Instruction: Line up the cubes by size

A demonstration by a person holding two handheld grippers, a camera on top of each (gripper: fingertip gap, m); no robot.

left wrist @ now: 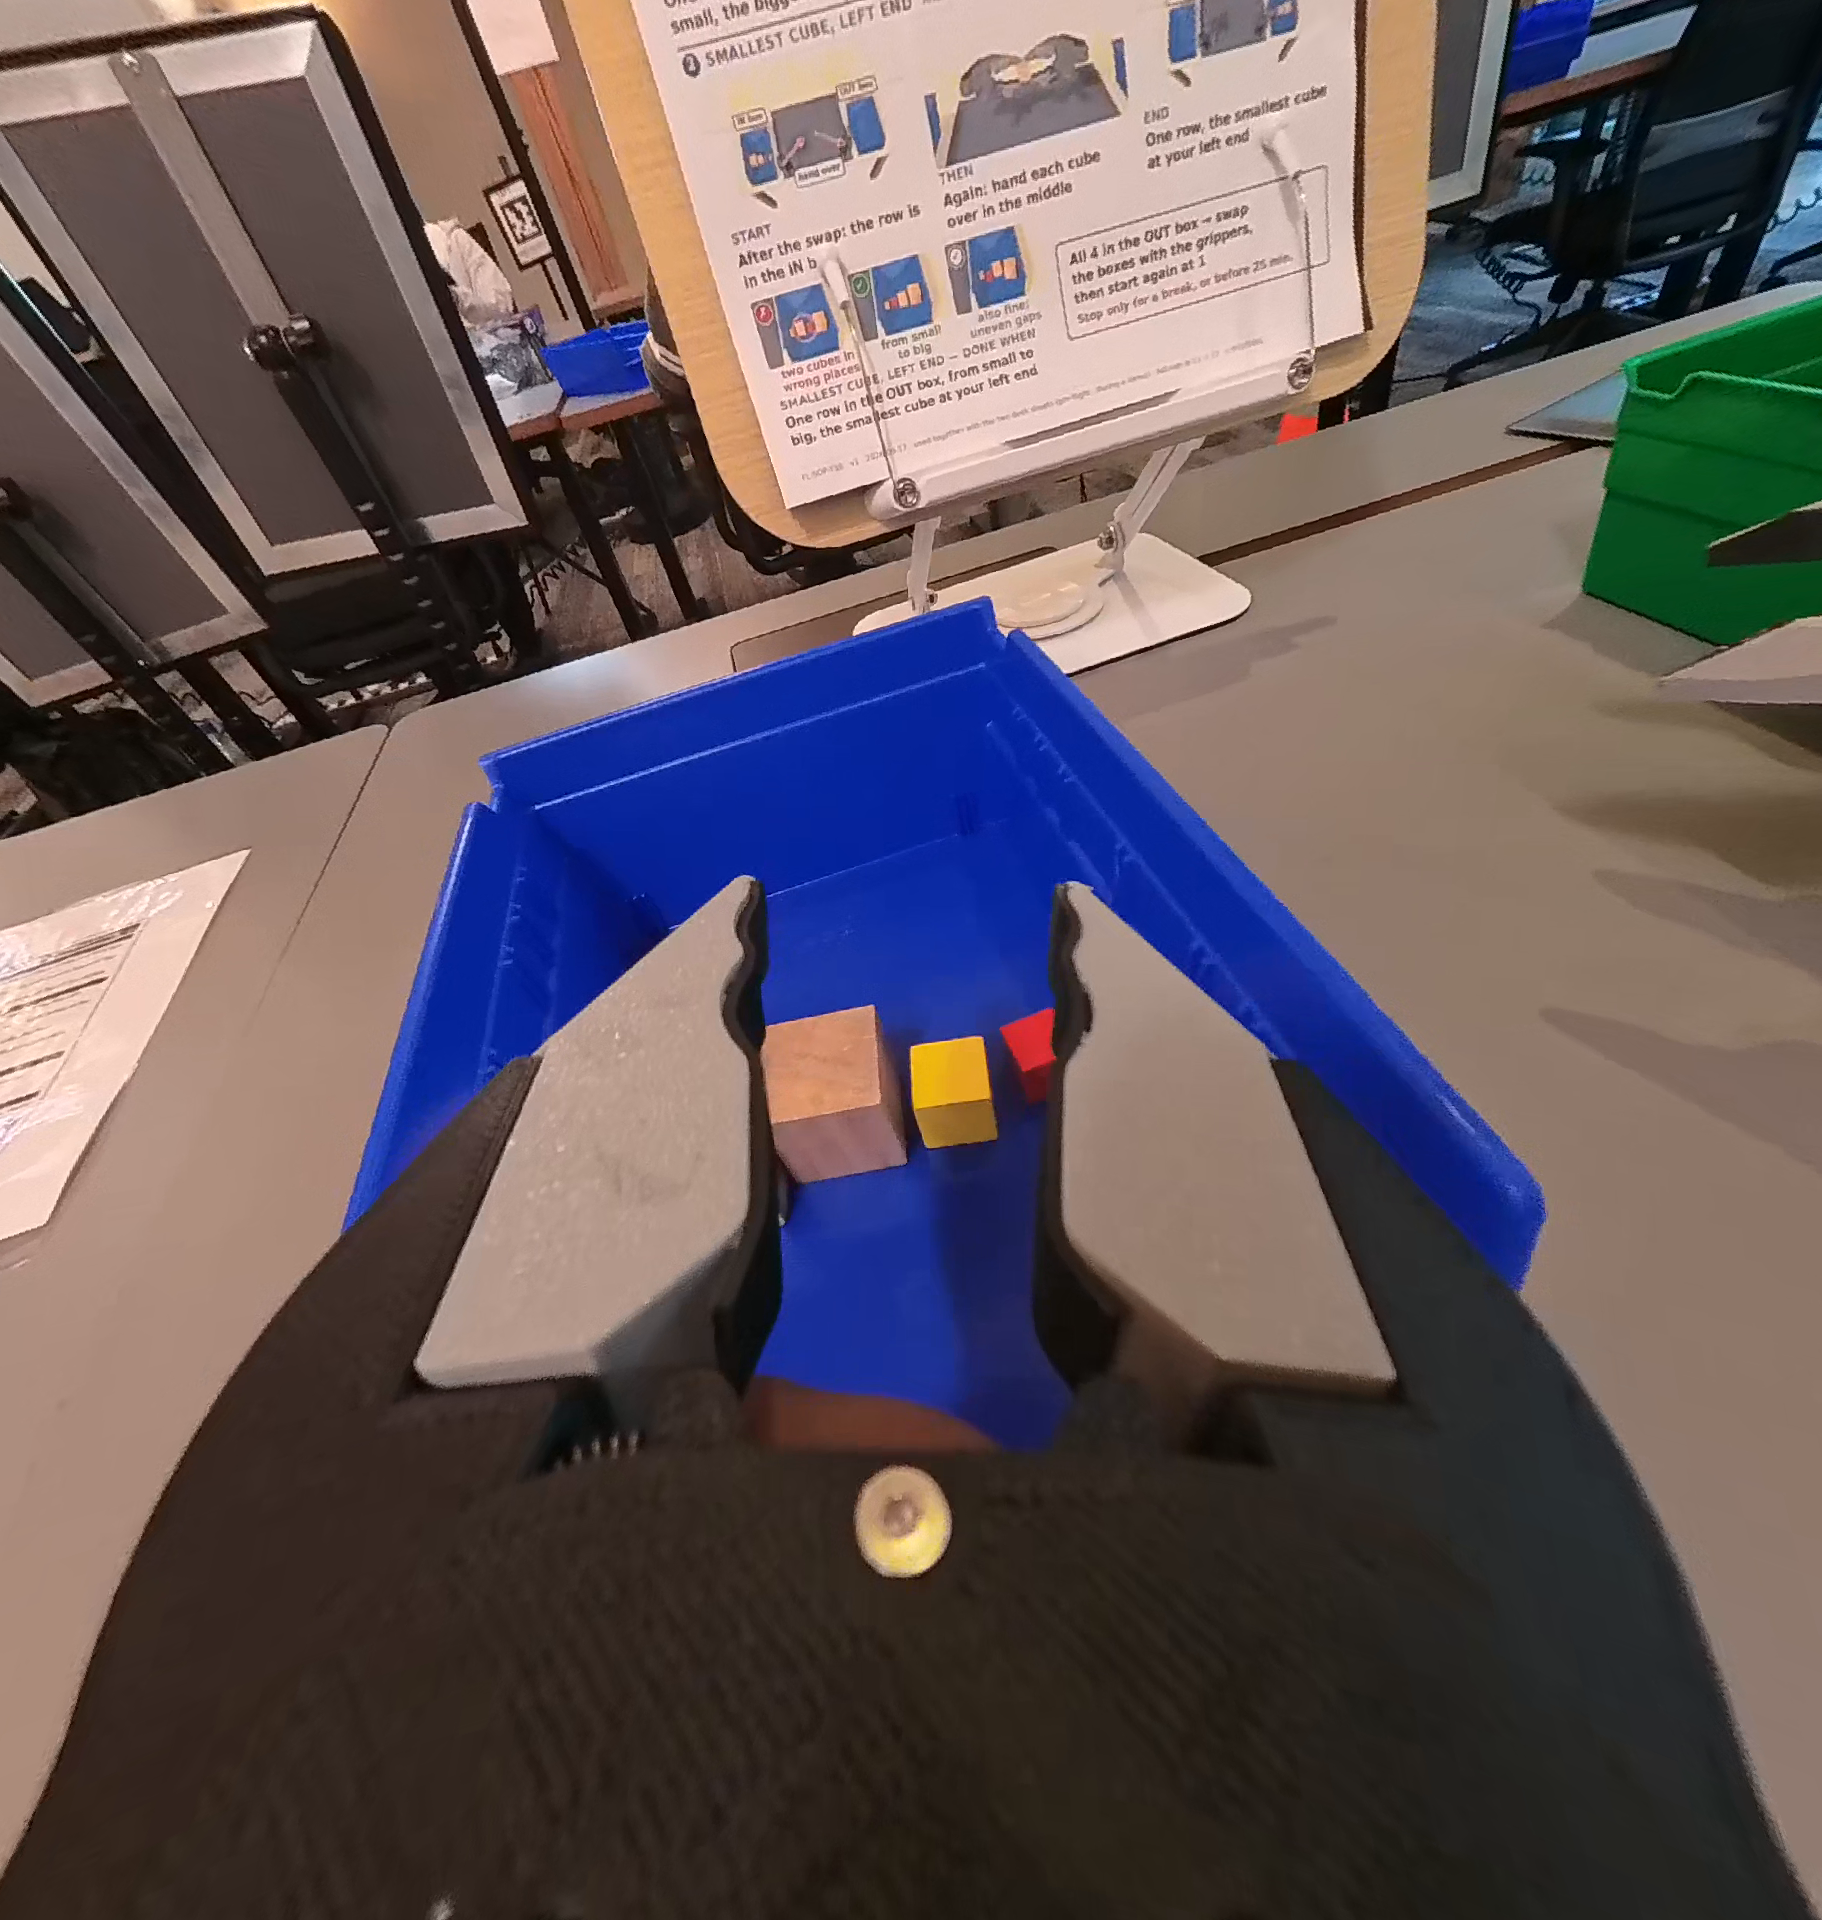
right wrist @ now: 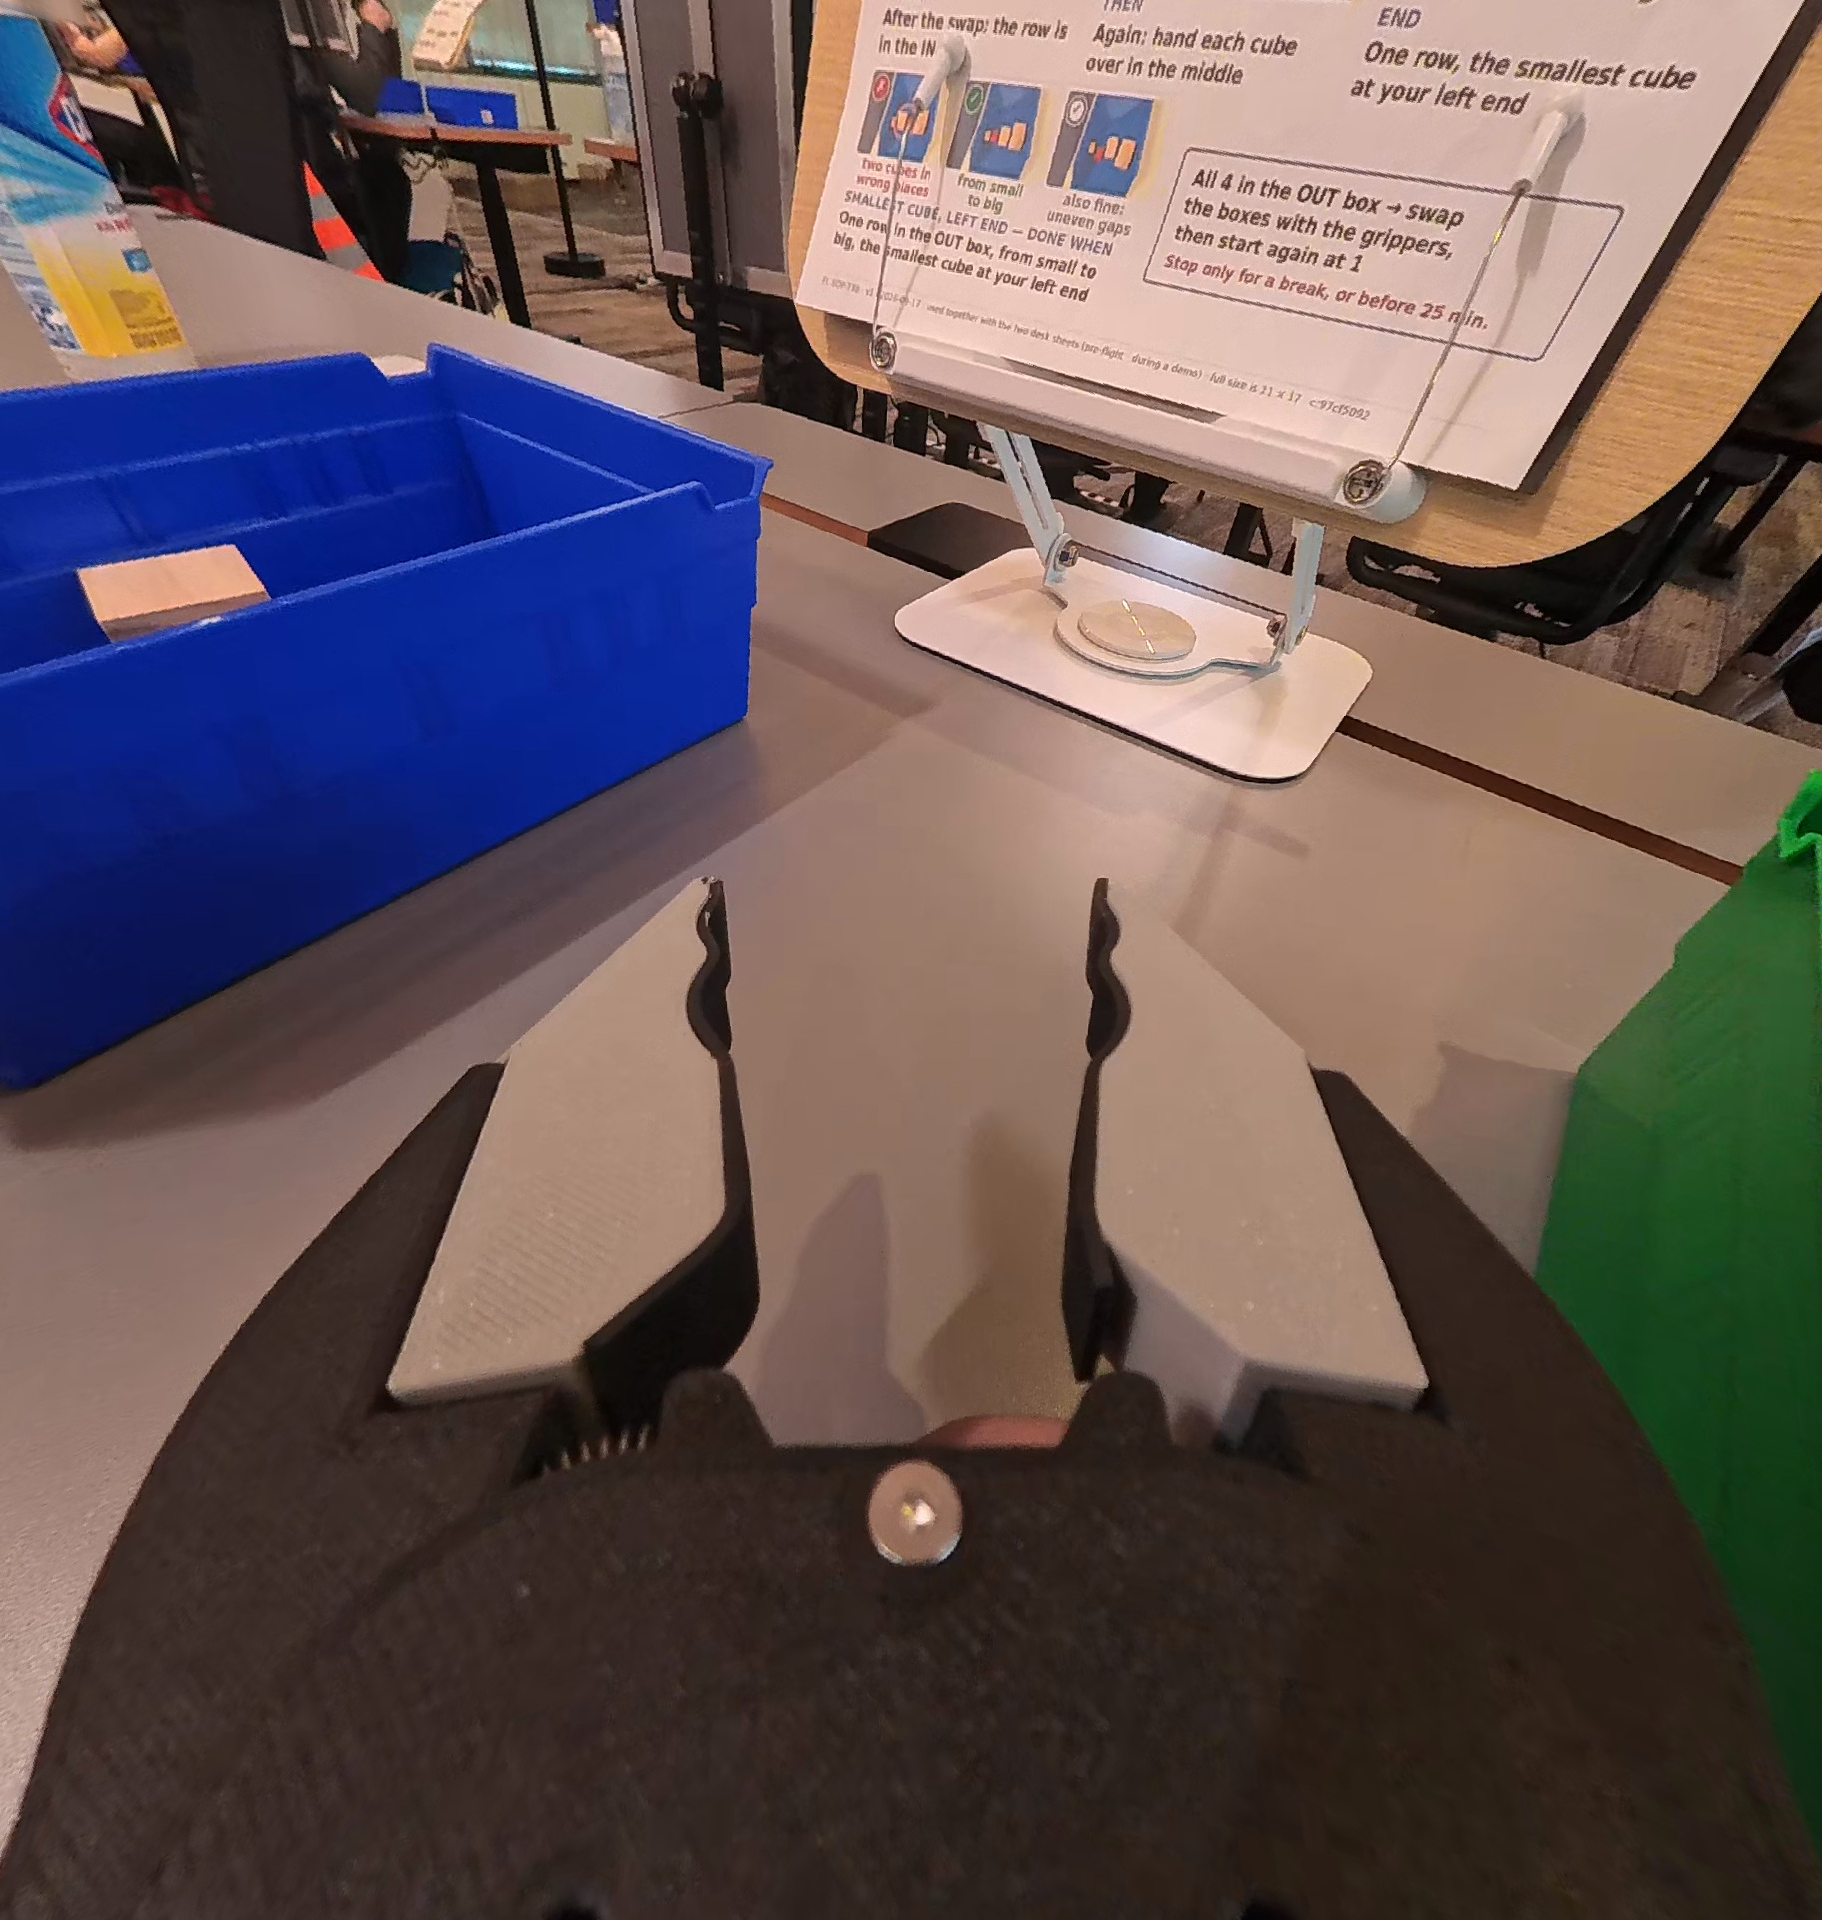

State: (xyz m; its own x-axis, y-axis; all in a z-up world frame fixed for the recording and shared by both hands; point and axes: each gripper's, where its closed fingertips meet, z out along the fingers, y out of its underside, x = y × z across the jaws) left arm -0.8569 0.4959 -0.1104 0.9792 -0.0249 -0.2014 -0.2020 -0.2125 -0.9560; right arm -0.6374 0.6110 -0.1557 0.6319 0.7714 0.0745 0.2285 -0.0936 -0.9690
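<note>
In the left wrist view my left gripper [left wrist: 907, 899] is open and empty, hovering over the blue box [left wrist: 1302, 925]. Inside the box a brown wooden cube [left wrist: 832, 1091], a smaller yellow cube [left wrist: 951, 1091] and a small red cube [left wrist: 1029, 1047] stand in a row; the red one is partly hidden by my right finger. A dark brown shape [left wrist: 855, 1418] shows low between my fingers. In the right wrist view my right gripper [right wrist: 902, 883] is open and empty over the bare grey table [right wrist: 948, 831]. The blue box [right wrist: 367, 707] stands to its left with a wooden cube [right wrist: 171, 590] showing inside.
A green box stands at the right [left wrist: 1738, 488] [right wrist: 1738, 1299]. A white stand [right wrist: 1135, 655] holding an instruction sheet [left wrist: 990, 229] is behind the blue box. A plastic-covered paper [left wrist: 45, 1039] lies at the left. A box of wipes [right wrist: 55, 208] is at the far left.
</note>
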